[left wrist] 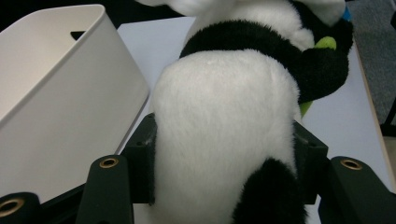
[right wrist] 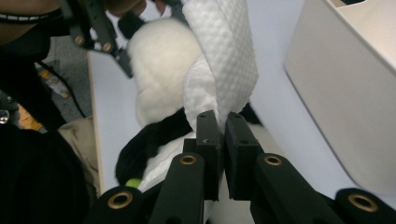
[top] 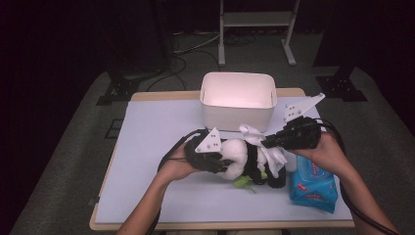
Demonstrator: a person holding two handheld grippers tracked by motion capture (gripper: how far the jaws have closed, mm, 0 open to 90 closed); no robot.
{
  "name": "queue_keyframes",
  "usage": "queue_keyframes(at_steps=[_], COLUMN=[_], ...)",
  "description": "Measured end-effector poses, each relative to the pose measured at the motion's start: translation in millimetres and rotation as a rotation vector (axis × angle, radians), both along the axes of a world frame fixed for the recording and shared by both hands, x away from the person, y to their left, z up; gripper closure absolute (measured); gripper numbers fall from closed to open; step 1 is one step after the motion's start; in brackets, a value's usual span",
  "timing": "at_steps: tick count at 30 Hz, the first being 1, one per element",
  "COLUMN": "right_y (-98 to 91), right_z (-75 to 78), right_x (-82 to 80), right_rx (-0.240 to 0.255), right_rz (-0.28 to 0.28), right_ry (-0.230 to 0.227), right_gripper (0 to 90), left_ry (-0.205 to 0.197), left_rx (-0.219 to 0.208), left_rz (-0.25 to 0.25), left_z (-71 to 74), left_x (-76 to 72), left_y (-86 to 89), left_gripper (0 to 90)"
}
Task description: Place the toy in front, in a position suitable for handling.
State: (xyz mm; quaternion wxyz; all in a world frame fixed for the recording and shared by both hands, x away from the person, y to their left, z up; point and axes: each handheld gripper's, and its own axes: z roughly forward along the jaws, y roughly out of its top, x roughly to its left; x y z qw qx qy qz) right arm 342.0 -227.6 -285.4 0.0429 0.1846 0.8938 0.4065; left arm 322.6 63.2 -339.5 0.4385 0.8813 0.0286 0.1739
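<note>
So the left gripper has its jaws about half closed, squeezing the plush panda around its white body, probably to steady it in front of the white bin. The right gripper is pinched tight on a white wet wipe, likely for cleaning the toy. The blue wipes pack has print I can't read.
</note>
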Motion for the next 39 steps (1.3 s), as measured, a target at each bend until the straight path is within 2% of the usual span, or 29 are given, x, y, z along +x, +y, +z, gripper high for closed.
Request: queue_keyframes(at_steps=[2, 5, 8, 10, 11, 13, 14, 15, 16, 17, 18, 19, 20, 23, 25, 28, 30, 31, 33, 34, 35, 36, 37, 38, 39], right_y=[2.3, 6.3, 10.5, 14.0, 14.9, 15.9, 16.8, 17.0, 17.3, 17.2, 17.2, 17.6, 18.3, 20.0, 20.6, 21.4, 21.2, 21.6, 22.9, 23.0, 23.0, 21.0, 19.6, 19.6, 17.5], right_z=[-4.8, -19.4, -29.5, -34.6, -36.7, -38.2, -40.6, -41.3, -41.5, -41.7, -41.7, -41.1, -40.9, -40.8, -41.3, -43.3, -43.6, -44.2, -45.5, -45.3, -45.3, -44.1, -43.2, -43.2, -41.4], right_x=[5.9, 13.6, 11.4, 7.0, 5.6, 4.1, 1.0, -1.0, -3.9, -6.3, -6.3, -11.7, -14.4, -20.3, -22.4, -24.5, -24.6, -25.0, -24.4, -24.3, -24.3, -22.6, -21.5, -21.5, -19.5], right_rx=[-0.013, -0.032, -0.037, -0.044, -0.044, -0.043, -0.044, -0.04, -0.039, -0.043, -0.043, -0.056, -0.059, -0.075, -0.078, -0.079, -0.077, -0.07, -0.067, -0.066, -0.066, -0.055, -0.048, -0.048, -0.04], right_rz=[-0.011, -0.011, 0.011, 0.014, 0.019, 0.02, 0.033, 0.039, 0.041, 0.05, 0.05, 0.06, 0.067, 0.077, 0.089, 0.105, 0.107, 0.104, 0.114, 0.109, 0.109, 0.104, 0.095, 0.095, 0.092], right_ry=[0.008, 0.051, 0.064, 0.066, 0.068, 0.069, 0.077, 0.082, 0.083, 0.076, 0.076, 0.07, 0.068, 0.061, 0.072, 0.075, 0.078, 0.088, 0.086, 0.085, 0.085, 0.091, 0.093, 0.093, 0.096], right_gripper=[84.5, 84.6, 84.8, 85.0, 85.0, 85.0, 85.0, 85.0, 85.0, 85.0, 85.0, 85.0, 85.0, 85.0, 85.0, 85.0, 85.0, 85.0, 85.0, 84.9, 84.9, 84.8, 84.7, 84.7, 84.7], left_ry=[0.02, 0.043, 0.136, 0.169, 0.169, 0.236, 0.317, 0.354, 0.378, 0.378, 0.4, 0.436, 0.463, 0.506, 0.563, 0.605, 0.613, 0.629, 0.598, 0.571, 0.571, 0.518, 0.485, 0.485, 0.416], left_rx=[-0.016, -0.029, -0.015, -0.023, -0.023, -0.065, -0.138, -0.178, -0.199, -0.199, -0.194, -0.16, -0.159, -0.163, -0.14, -0.142, -0.139, -0.105, -0.095, -0.097, -0.097, -0.123, -0.125, -0.125, -0.124], left_rz=[0.001, 0.005, 0.016, 0.02, 0.02, 0.014, 0.002, 0.007, 0.014, 0.014, 0.024, 0.056, 0.056, 0.061, 0.063, 0.068, 0.068, 0.078, 0.08, 0.081, 0.081, 0.094, 0.097, 0.097, 0.097], left_z=[-7.3, -14.8, -28.6, -34.5, -34.5, -39.6, -40.1, -39.6, -39.8, -39.8, -40.8, -43.8, -45.4, -51.0, -55.2, -56.7, -56.7, -57.5, -57.1, -57.0, -57.0, -55.4, -54.9, -54.9, -53.5], left_x=[1.5, 2.4, 3.2, 2.3, 2.3, 0.9, 1.8, 2.6, 3.5, 3.5, 4.2, 5.5, 6.3, 6.8, 9.4, 11.9, 13.5, 13.9, 12.1, 10.4, 10.4, 7.3, 6.5, 6.5, 4.0], left_y=[4.5, 8.5, 13.2, 15.2, 15.2, 18.1, 26.5, 31.5, 35.6, 35.6, 38.1, 39.9, 40.7, 40.5, 38.9, 38.5, 38.4, 35.9, 34.5, 34.5, 34.5, 34.9, 33.9, 33.9, 31.3], left_gripper=[39.8, 36.6, 28.4, 23.9, 19.9, 17.2, 12.7, 12.3, 12.2, 11.9, 11.9, 8.4, 7.8, 5.0, 1.5, 1.0, 1.1, 2.2, 14.7, 22.1, 28.1, 33.0, 36.2, 37.8, 38.3])
